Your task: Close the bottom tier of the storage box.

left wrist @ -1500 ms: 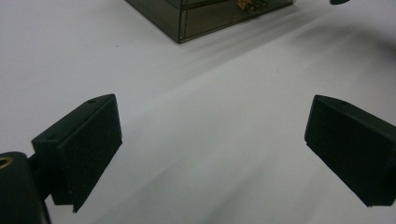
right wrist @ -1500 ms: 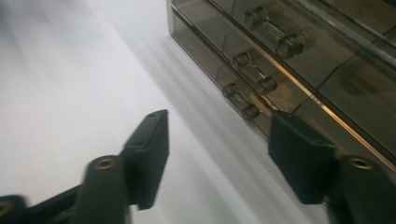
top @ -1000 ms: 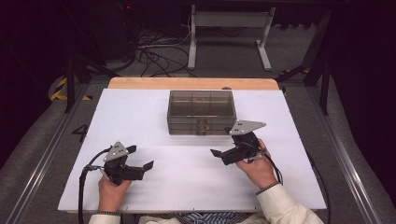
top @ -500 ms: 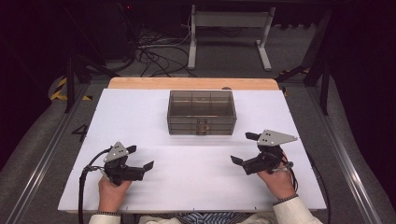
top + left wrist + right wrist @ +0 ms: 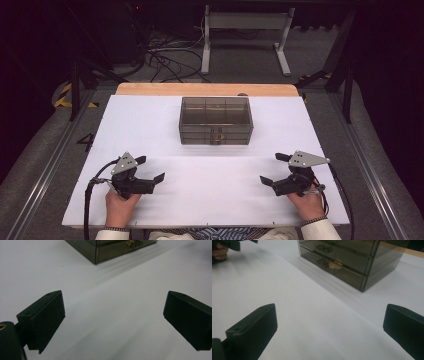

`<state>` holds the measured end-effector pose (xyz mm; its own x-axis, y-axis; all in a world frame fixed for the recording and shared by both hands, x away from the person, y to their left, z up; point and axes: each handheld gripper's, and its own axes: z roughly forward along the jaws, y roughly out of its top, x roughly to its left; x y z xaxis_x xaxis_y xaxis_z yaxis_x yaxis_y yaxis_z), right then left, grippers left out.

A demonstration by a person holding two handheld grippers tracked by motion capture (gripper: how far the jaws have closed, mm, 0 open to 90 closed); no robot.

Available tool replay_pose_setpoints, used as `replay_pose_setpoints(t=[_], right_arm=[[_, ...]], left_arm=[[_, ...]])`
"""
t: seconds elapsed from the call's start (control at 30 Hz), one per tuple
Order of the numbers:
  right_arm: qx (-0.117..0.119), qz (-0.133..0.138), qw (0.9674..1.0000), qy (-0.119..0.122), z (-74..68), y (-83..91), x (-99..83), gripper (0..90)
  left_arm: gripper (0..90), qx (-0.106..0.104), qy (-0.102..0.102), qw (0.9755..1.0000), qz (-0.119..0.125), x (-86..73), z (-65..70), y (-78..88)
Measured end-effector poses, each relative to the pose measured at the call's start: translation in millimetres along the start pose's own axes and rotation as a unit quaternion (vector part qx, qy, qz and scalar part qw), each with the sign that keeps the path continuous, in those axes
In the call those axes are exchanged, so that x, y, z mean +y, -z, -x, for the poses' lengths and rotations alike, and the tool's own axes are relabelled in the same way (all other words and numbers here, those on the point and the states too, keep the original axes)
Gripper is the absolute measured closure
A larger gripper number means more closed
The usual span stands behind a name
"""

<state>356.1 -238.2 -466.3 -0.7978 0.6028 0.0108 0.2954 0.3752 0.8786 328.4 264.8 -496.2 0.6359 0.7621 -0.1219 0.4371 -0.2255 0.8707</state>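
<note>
Both jaws spread wide, nothing held: left gripper (image 5: 152, 170) and right gripper (image 5: 272, 169) sit near the table's (image 5: 210, 200) front edge, well apart from the smoked drawer box (image 5: 215, 120) at centre-back. Box looks like rigid, light, slick plastic, likely to slide; I'd brace the body and pinch a drawer pull (image 5: 335, 265), not the smooth walls

The worktop (image 5: 150, 125) is covered by a white sheet; a strip of bare light wood (image 5: 150, 89) is exposed along its far edge. Metal rails (image 5: 47, 165) run along both sides of the worktop at floor level. The floor (image 5: 30, 160) is grey carpet. Yellow-and-black hazard tape (image 5: 64, 95) marks the floor at far left. A white metal stand (image 5: 245, 35) with two legs is located behind the worktop. Loose black cables (image 5: 165, 60) lie on the floor beside it. The far background is dark.
</note>
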Motion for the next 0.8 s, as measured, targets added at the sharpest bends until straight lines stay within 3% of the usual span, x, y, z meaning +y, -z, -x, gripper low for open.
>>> replay_pose_setpoints(t=[0.23, 0.67, 0.73, 0.8], right_arm=[[-0.007, -0.014, 0.9995, -0.028, 4.5, 2.4, -23.2, 0.3], [-0.006, -0.018, 0.9993, -0.031, 5.6, 0.4, -23.2, 0.9], [-0.008, -0.019, 0.9993, -0.031, 5.6, 0.3, -23.3, 0.9], [-0.010, -0.017, 0.9993, -0.032, 5.6, 0.8, -23.3, 0.8]], left_arm=[[4.6, 0.000, -0.004, 1.0000, -0.001, -0.1, 1.9, 0.0], [4.4, -0.005, -0.006, 1.0000, 0.003, -0.1, 2.4, 0.6], [4.2, -0.005, 0.000, 1.0000, 0.009, -0.3, 1.5, 2.5], [4.2, -0.009, 0.013, 0.9995, 0.029, -1.8, -2.7, 6.4]])
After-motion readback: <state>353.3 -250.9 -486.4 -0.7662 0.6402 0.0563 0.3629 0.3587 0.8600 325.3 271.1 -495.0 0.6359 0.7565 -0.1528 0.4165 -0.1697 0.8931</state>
